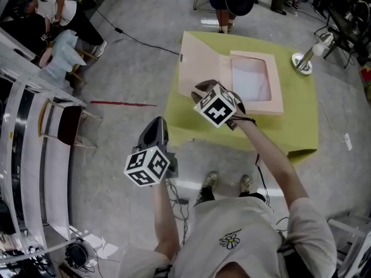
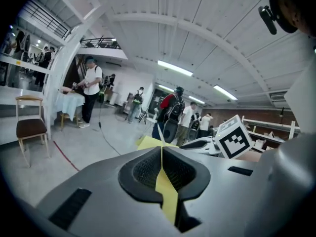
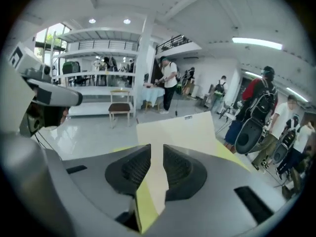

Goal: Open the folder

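folder point(image 1: 204, 68) lies open — right gripper point(image 3: 157, 154) parted, left gripper point(image 2: 162, 154) closed

Silver lamp point(image 1: 312, 53) on yellow-green table point(image 1: 298, 129); brown chair point(image 1: 68, 124) aside.

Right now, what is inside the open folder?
A white sheet lies inside the folder, framed by its pink border. The right claw hides the near left part.

Pale pink folder point(image 1: 223, 68) lies open on the yellow-green table point(image 1: 295, 126); its left cover is raised, tilted up off the tabletop at the left; its right half lies flat, framing a white sheet point(image 1: 250, 79)
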Tool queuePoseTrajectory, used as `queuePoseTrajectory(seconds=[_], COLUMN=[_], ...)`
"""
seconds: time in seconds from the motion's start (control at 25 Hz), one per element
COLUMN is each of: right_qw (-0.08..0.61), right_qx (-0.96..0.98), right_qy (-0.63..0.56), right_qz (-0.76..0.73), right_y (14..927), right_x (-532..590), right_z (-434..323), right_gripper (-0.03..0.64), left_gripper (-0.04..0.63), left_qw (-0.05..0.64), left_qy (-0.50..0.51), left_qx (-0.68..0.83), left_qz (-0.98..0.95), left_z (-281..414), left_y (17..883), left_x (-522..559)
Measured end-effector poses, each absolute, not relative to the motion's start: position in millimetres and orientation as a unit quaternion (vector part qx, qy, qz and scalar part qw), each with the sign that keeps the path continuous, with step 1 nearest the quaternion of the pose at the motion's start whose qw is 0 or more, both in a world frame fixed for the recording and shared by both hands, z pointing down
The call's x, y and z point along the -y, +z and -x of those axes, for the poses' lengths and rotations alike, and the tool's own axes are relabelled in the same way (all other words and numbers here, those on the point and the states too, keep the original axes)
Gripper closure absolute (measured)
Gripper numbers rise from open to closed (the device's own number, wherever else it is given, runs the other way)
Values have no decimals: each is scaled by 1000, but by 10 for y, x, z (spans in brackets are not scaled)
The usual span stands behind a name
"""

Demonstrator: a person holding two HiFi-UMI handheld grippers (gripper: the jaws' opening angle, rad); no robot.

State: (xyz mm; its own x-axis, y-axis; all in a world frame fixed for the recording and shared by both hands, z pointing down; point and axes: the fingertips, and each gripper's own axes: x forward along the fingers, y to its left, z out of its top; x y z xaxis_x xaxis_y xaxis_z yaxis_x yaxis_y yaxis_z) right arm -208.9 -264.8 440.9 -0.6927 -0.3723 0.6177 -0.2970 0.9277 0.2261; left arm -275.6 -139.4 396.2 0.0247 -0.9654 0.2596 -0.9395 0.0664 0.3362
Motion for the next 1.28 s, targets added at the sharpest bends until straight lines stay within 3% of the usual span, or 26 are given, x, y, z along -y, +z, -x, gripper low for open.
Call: queuePoseTrajectory(seconds=[0.36,0.64,0.92,1.28], right_qw=[153,37,13,14], right_qx=[929,888,851,833], right_qy=[-63,-66,-45,3], right_qz=[-332,-453,-524,-553], right_y=[2988,2632,2893,3302], right_x=[2763,2535,2260,2155], right_z=[788,-377,-1135,-1514], right_gripper=[597,604,604,604], left_gripper=[575,580,581,581], left_qw=[134,93,76,56], left_qy=[-47,-51,-44,-46], left_qx=[667,671,660,658], left_qz=[-732,-734,-747,-749], left_z=[1973,1419,921,705], left_y=[3188,3019,3183,3239], left_x=[1868,2014,1975,1957])
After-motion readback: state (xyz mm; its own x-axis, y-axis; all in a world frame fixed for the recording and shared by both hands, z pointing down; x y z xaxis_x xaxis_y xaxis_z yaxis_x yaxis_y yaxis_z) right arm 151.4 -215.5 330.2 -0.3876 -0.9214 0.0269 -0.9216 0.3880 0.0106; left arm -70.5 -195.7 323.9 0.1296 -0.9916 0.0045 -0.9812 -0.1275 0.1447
